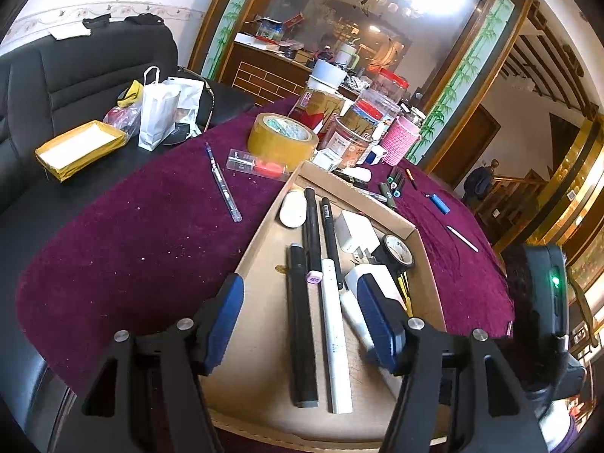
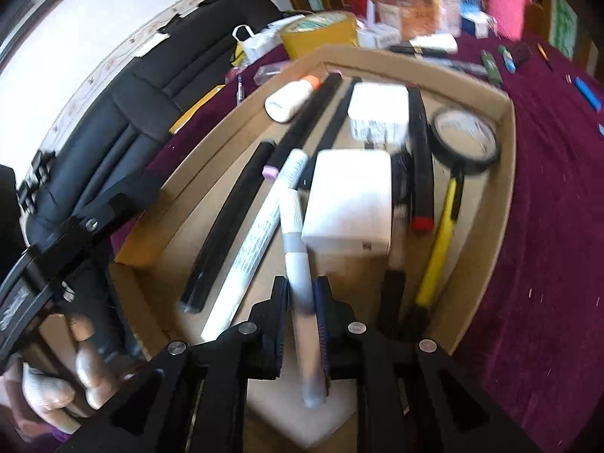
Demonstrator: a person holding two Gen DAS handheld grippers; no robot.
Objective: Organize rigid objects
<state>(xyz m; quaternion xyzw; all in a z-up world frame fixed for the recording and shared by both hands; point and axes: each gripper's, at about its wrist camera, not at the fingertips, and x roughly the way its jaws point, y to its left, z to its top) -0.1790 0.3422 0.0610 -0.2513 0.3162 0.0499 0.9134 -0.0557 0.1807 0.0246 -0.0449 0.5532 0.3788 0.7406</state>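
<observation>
While the right claw [image 2: 302, 302] pinches the marker [image 2: 298, 249] over the box [image 2: 506, 173], lower it parallel beside the pens [image 2: 230, 222]; left claw [image 1: 300, 302] hangs spread.

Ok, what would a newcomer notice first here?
Probably the cardboard tray crowded with pens, white chargers and a roll of black tape, on the purple cloth. Next, the right gripper shut on a grey-and-white marker above the tray, and the left gripper open over it.
</observation>
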